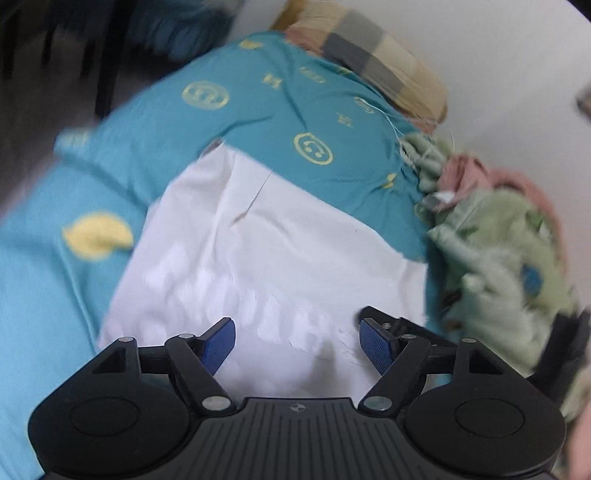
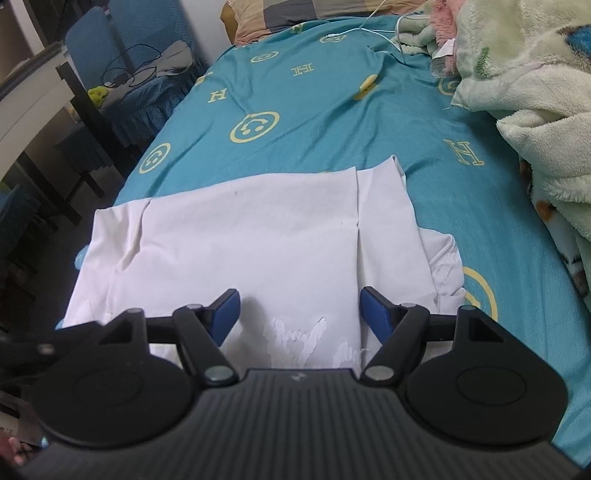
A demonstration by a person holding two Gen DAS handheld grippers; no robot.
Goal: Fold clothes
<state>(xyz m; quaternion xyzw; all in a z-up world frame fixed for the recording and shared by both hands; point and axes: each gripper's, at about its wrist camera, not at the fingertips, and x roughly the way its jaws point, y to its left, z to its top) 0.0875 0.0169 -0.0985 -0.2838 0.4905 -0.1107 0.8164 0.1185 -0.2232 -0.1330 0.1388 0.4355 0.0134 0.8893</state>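
A white garment [image 2: 251,236] lies partly folded on a teal bed sheet [image 2: 314,110] with yellow prints. Its sides are folded inward and a sleeve [image 2: 443,262] bunches at the right. It also shows in the left wrist view [image 1: 258,251], blurred. My right gripper [image 2: 298,310] is open, hovering just above the garment's near edge with white lettering between the pads. My left gripper [image 1: 297,339] is open above the white garment, holding nothing.
A fluffy pale green blanket [image 2: 535,92] is heaped along the bed's right side. A checked pillow [image 2: 295,14] lies at the head. A white cable [image 2: 369,29] runs across the sheet. A blue chair [image 2: 147,66] and dark table [image 2: 55,96] stand left of the bed.
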